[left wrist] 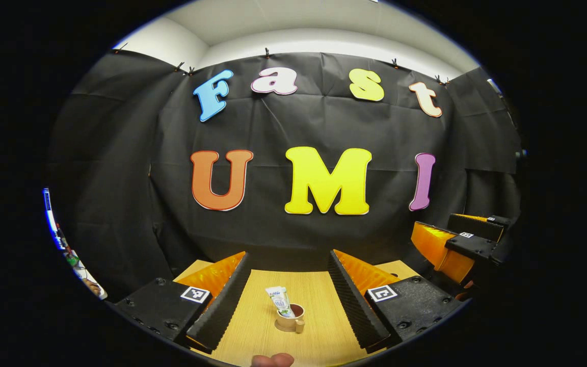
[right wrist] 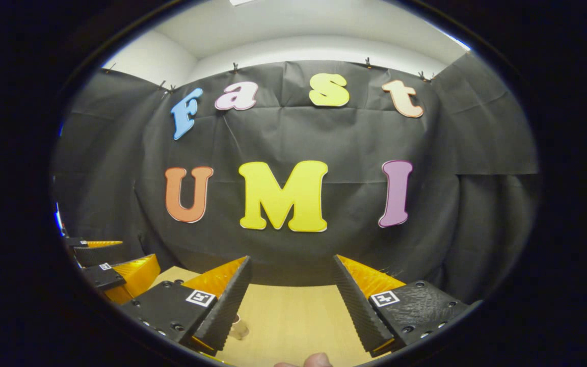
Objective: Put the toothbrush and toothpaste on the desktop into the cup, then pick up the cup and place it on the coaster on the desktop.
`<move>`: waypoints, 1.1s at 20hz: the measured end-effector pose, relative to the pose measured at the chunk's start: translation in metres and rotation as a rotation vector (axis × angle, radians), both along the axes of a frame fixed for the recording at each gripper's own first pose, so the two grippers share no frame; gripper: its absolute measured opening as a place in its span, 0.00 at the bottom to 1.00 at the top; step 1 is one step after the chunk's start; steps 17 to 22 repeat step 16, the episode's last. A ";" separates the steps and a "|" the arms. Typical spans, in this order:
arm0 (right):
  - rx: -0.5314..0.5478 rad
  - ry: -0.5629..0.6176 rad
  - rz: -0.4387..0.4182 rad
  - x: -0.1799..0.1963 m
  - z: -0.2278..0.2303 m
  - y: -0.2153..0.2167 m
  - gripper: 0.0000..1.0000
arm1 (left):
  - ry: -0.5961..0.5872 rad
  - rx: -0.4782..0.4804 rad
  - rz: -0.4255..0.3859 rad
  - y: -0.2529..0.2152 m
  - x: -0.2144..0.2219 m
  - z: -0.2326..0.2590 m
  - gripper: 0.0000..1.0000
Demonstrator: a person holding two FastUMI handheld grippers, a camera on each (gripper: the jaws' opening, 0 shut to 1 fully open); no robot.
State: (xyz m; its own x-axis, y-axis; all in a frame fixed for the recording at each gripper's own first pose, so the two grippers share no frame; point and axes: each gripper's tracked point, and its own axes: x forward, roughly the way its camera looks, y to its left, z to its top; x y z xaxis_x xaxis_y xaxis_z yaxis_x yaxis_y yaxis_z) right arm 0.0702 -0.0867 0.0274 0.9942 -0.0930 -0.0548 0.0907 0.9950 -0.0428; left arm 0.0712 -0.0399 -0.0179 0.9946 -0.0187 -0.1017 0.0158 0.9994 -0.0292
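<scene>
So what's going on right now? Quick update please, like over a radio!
Left tongs open, holding nothing; right tongs open too. Toothpaste already standing in the cup on the desktop. Nothing between left tongs and cup.

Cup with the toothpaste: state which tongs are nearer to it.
Left. The cup sits straight ahead between the open left tongs; for the right tongs it lies off to their left, partly hidden behind a finger.

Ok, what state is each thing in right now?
cup: upright on the desk, not gripped.
toothpaste: standing in the cup, leaning.
left gripper: fingers open, holding nothing.
right gripper: fingers open, holding nothing.
</scene>
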 end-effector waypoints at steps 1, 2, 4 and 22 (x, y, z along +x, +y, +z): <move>0.000 -0.001 0.002 0.001 -0.001 0.000 0.95 | 0.000 0.000 0.000 0.000 0.000 0.000 0.96; 0.001 -0.002 0.004 0.002 0.000 0.000 0.94 | 0.001 -0.001 0.000 0.000 0.000 0.001 0.96; -0.001 -0.003 0.008 0.002 0.000 0.001 0.94 | 0.001 -0.004 0.002 0.000 -0.001 0.000 0.96; -0.001 -0.013 0.036 0.000 0.003 0.005 0.96 | -0.001 -0.003 0.020 -0.006 -0.006 0.008 0.96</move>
